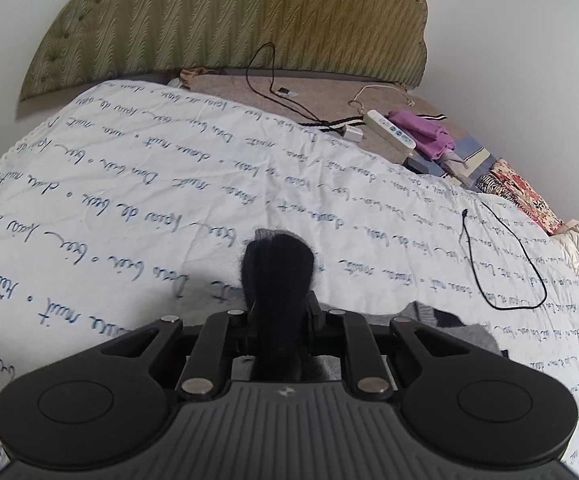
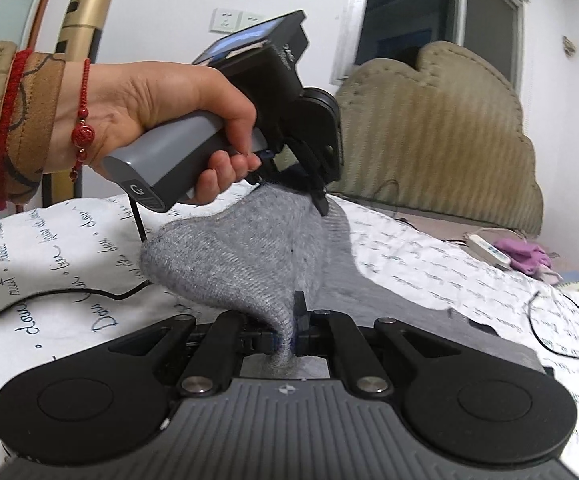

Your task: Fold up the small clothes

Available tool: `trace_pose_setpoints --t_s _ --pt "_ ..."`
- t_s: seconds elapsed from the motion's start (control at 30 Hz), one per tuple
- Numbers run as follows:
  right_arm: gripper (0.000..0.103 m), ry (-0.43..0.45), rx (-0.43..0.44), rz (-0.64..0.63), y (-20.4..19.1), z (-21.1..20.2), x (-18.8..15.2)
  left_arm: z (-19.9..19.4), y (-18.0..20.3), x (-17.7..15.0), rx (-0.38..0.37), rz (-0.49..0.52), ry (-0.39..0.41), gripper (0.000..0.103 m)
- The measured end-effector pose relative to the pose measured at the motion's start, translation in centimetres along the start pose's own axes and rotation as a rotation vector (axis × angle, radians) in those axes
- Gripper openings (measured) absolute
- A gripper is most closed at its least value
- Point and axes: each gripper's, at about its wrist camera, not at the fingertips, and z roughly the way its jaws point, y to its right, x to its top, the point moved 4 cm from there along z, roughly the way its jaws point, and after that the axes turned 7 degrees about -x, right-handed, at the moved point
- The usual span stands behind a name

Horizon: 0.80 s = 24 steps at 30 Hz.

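Sock (image 2: 245, 248) | stretched lengthwise between grippers, above bedsheet (image 2: 69, 232) | left gripper (image 2: 313, 196), right gripper (image 2: 289, 332) fingers clamped on opposite ends

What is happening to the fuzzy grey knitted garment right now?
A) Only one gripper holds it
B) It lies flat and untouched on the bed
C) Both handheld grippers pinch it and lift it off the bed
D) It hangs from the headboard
C: in the right wrist view the grey knitted garment is clamped in the right gripper and, higher up, in the left gripper, raised above the white script-printed bedspread.
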Motion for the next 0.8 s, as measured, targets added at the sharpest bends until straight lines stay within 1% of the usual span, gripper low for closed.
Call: trace_pose_setpoints --t_s 0.23,0.57,0.8 --pt "0.007 0.001 -0.029 0.078 3.7 -1.5 -1.0 0.7 5.0 -0.2 0.000 0.042 0.008 0.017" --pt "0.007 -0.010 -0.074 0.162 8.4 -3.6 -2.9 3.2 11.5 -1.5 -0.008 0.117 -0.025 0.017" --pt "0.007 -0.033 -0.103 0.228 11.6 -4.8 -4.6 4.9 15.6 -2.6 -0.020 0.164 -0.049 0.017"
